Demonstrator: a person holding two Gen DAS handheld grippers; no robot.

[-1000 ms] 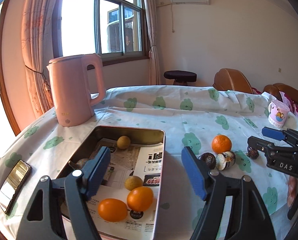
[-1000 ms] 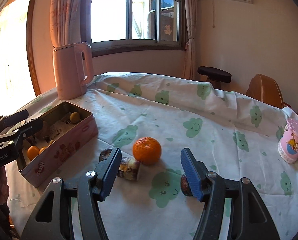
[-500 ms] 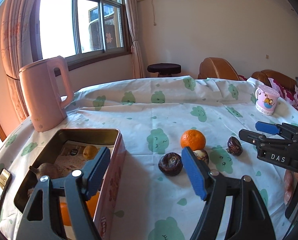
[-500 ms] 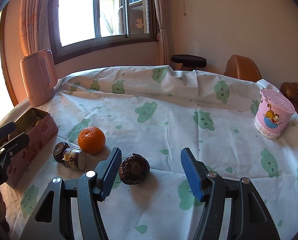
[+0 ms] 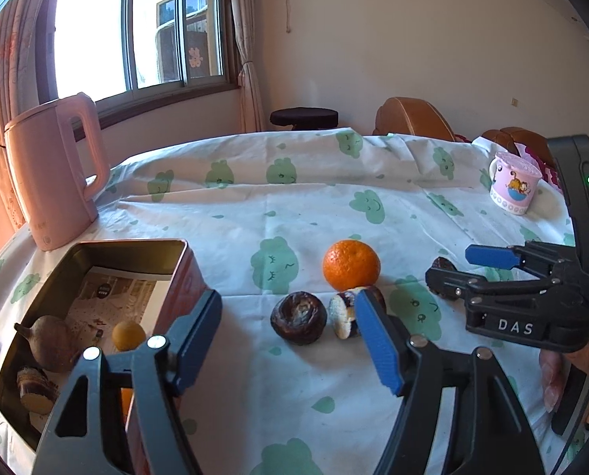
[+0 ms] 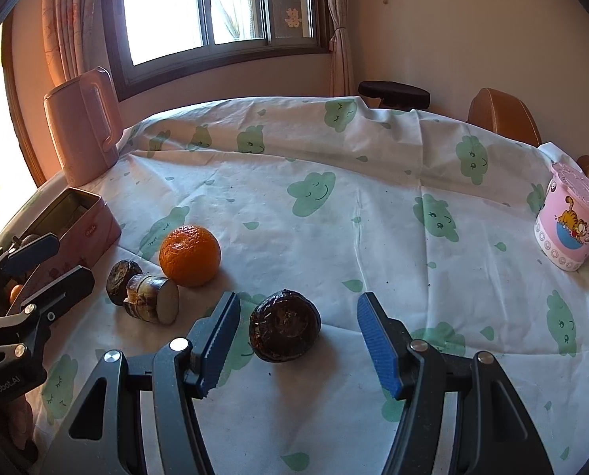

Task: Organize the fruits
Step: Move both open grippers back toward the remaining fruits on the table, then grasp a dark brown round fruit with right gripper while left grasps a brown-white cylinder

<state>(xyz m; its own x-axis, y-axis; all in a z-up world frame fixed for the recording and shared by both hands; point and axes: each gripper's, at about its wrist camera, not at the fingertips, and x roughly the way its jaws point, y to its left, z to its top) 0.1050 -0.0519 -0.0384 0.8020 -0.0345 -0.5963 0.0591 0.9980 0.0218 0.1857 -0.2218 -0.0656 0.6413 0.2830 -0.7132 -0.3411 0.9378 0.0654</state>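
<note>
With your right gripper (image 6: 298, 338) open and empty around the dark round fruit (image 6: 284, 326), take it across its widest middle, gently; it looks light, wrinkled, probably soft.

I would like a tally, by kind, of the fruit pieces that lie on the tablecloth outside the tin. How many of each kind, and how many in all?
Orange: 1
Dark brown round fruits: 2
Cut cane-like piece: 1
Total: 4
</note>
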